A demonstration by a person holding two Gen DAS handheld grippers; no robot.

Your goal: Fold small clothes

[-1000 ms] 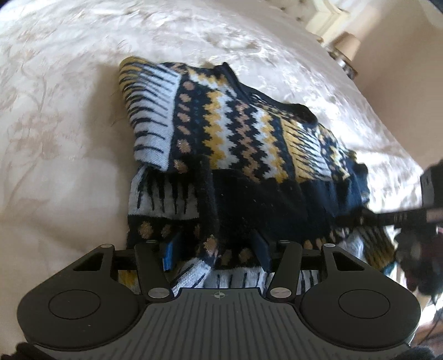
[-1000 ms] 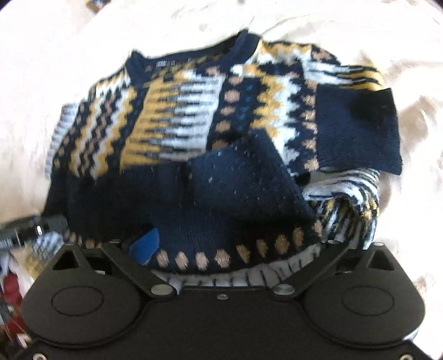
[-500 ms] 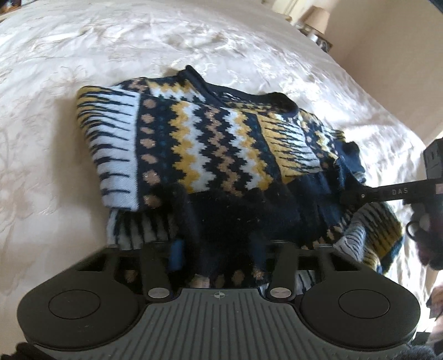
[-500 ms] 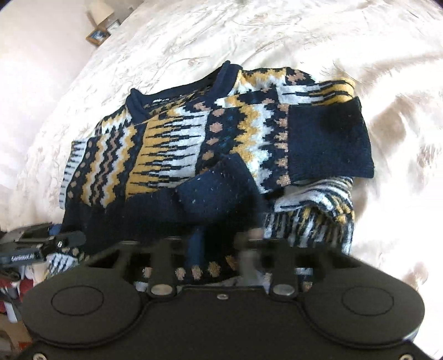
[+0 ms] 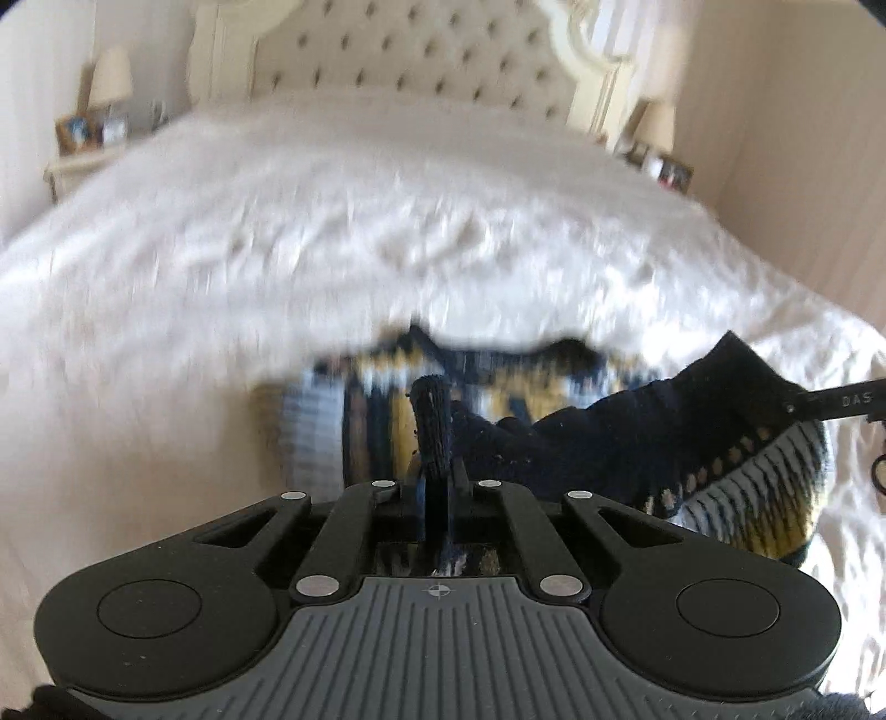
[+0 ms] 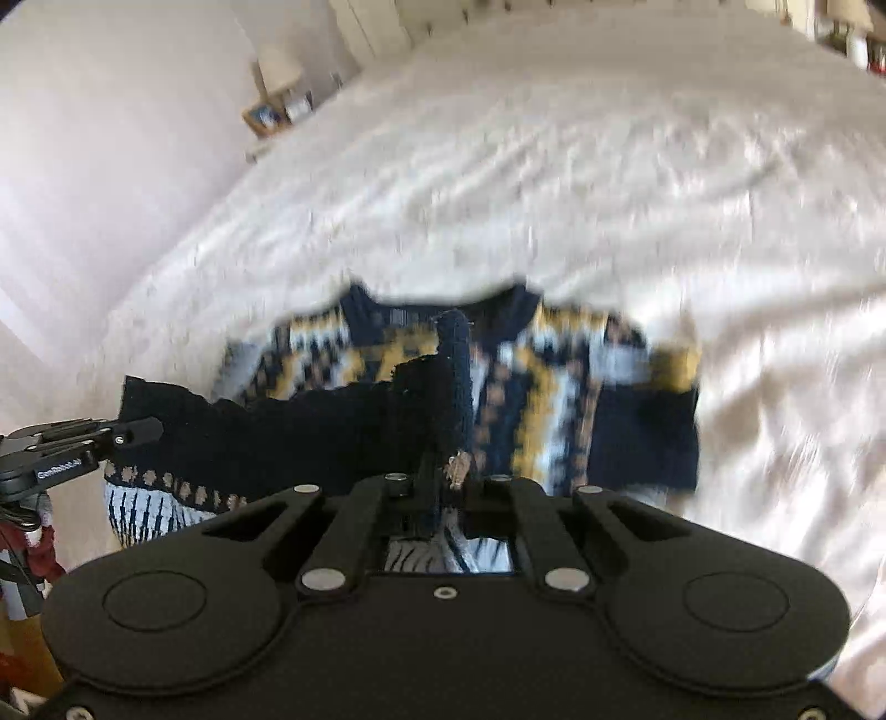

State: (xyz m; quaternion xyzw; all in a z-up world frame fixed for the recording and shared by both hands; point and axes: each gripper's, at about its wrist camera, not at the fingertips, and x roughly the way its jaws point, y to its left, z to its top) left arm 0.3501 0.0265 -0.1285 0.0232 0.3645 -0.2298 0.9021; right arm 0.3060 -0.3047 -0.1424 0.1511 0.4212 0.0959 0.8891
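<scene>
A patterned knit sweater in navy, mustard yellow and white lies on a wide bed covered with a white bedspread. Its navy hem edge is lifted off the bed and stretched between 2 hand-held tools.

In the left wrist view, the left tool has its fingers pressed close together, pinching a ribbed navy fold of the hem that stands up between them. From there the raised dark edge runs to the right, where the tip of the right tool grips its far corner. Below that raised edge hangs a band of tan dots and white stripes.

In the right wrist view, the right tool is likewise narrowed onto a navy fold of hem. The left tool appears at the left edge, gripping the other end of the lifted edge. The sweater's collar faces away toward the head of the bed, and a navy cuff lies flat at the right.

A tufted cream headboard stands behind the bed, with a lamp at the left. Much of the bedspread is blurred.
</scene>
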